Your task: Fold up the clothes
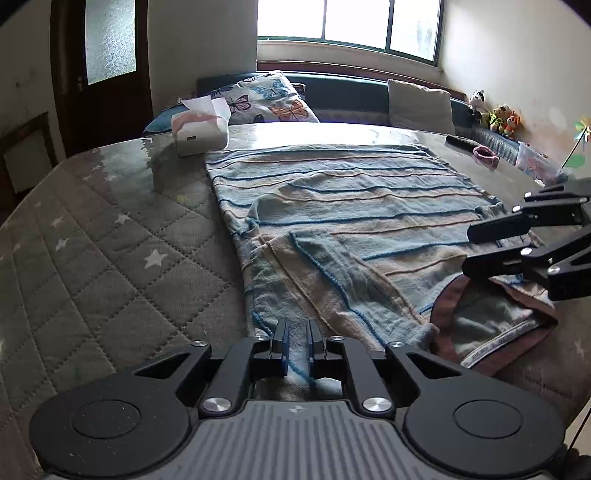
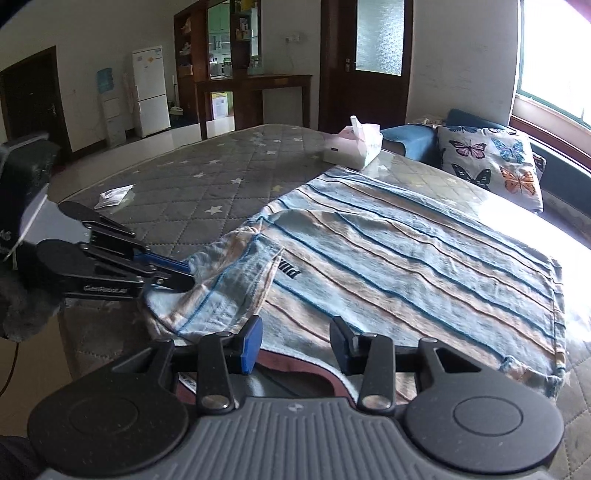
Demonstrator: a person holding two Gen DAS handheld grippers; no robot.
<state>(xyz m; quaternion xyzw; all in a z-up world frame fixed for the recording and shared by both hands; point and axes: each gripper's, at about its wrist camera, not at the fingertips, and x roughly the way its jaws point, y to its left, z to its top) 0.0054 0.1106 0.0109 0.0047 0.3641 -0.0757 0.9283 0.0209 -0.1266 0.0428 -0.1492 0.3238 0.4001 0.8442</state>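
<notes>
Blown-out window [image 1: 347, 22] backlight, glare on tabletop [image 1: 314, 131], fisheye-warped edges.

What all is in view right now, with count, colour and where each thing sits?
striped shirt: one, blue, tan and white stripes, spread on the quilted cover, near sleeve folded over.
quilted cover: one, grey with white stars, over the whole surface.
tissue box: one, white and pink, on the cover past the shirt's far corner.
butterfly pillow: one, white with coloured butterflies, below the window.
plain cushion: one, pale grey, below the window.
plush toys: a few, mixed colours, on the ledge by the wall.
paper scrap: one, white, at the cover's far edge.
fridge: one, white, in the room beyond.
left gripper: black, blue pads, pinching the shirt's sleeve.
right gripper: black, blue pads, jaws apart over the collar.
</notes>
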